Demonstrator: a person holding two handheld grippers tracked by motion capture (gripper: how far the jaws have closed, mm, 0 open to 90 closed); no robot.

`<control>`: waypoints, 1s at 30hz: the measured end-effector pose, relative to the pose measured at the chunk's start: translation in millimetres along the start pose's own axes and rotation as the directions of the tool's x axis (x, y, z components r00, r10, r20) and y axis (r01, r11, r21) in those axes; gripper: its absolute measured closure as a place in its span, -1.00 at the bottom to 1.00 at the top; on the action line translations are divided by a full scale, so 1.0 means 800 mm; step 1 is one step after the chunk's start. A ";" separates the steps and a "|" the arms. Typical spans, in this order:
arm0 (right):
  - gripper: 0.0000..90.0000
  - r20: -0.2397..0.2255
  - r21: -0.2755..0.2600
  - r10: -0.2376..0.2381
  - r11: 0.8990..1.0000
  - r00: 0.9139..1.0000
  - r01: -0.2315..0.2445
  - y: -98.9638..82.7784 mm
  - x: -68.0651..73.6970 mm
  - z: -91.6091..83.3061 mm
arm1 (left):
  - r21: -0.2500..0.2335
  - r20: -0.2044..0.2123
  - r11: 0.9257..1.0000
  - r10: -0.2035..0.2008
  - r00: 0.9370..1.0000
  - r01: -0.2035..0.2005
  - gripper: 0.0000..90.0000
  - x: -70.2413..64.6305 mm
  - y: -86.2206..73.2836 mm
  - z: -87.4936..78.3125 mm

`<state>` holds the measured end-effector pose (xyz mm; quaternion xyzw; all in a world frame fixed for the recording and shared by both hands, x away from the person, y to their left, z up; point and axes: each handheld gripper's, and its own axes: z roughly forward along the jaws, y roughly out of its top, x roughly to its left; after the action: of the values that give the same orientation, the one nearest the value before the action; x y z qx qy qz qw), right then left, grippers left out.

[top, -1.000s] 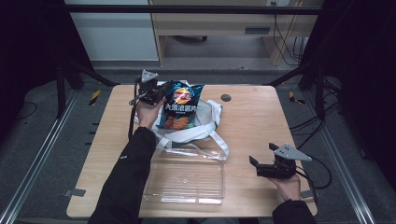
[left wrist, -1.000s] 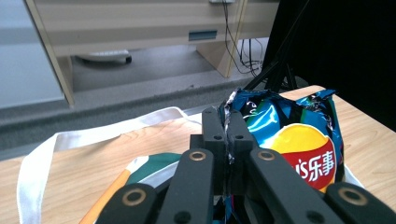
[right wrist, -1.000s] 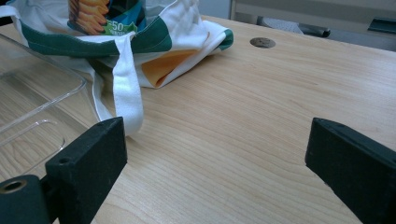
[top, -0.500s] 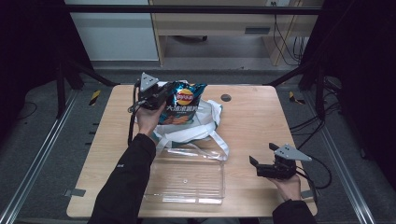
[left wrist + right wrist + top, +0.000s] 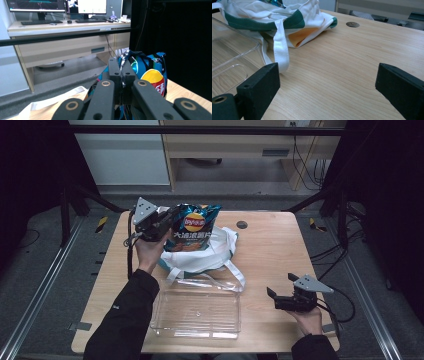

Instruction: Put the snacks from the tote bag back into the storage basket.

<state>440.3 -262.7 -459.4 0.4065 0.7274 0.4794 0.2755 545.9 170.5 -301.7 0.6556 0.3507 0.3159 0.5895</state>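
Wooden and pale, the counter (image 5: 270,250) stood inside a dark metal frame, with a desk carrying monitors visible beyond it in the left gripper view. At the far left of the counter, the left tool (image 5: 169,221) was raised in the person's left hand (image 5: 148,251), its jaws pinched together on the upper edge of a blue chip bag (image 5: 192,227); the left gripper view showed the crinkled foil (image 5: 147,72) caught between the jaws. That bag stood upright above a white cloth bag with green trim (image 5: 210,252), which lay crumpled at the counter's middle, its straps trailing toward the near side. Just in front of it sat a clear plastic tray (image 5: 197,312), touching one strap. Well apart, at the near right, the right tool (image 5: 271,297) rested low over bare wood, jaws spread wide and holding nothing.
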 end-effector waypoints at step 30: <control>-0.86 0.007 -0.002 -0.004 1.000 1.000 0.004 0.000 0.001 -0.002 | -0.082 0.123 0.996 0.035 0.992 -0.025 0.99 -0.068 0.016 -0.112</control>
<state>438.6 -262.8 -458.8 0.4064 0.7268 0.4781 0.2792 443.1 174.0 -279.6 0.6551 0.2904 0.2969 0.6311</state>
